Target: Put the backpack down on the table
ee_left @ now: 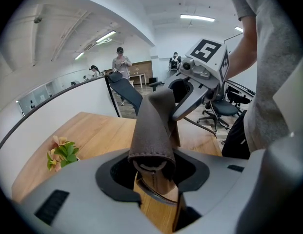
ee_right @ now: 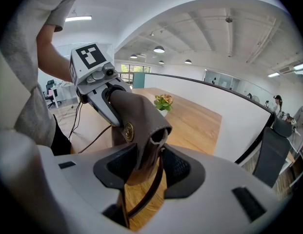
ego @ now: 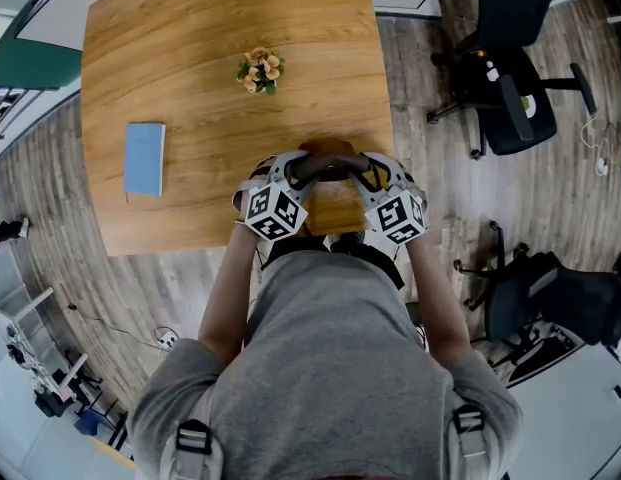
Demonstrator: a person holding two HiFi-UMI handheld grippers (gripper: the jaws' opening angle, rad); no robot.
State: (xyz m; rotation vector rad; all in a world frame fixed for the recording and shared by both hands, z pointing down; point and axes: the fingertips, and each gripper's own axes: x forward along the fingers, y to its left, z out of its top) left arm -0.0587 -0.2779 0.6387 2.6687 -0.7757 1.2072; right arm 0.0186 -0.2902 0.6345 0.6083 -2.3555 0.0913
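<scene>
My left hand-held gripper [ee_left: 153, 172] stands spread, its pads not pressing on the dark brown leather handle [ee_left: 152, 130] that rises between them. My right hand-held gripper [ee_right: 144, 172] is spread as well, with the other end of that same handle loose between its jaws. The two face each other over the tan backpack [ego: 335, 208], which sits at the near edge of the table [ego: 210, 48]. Farther out on the wood lie a blue book [ego: 145, 158] and a small bunch of flowers [ego: 260, 70].
</scene>
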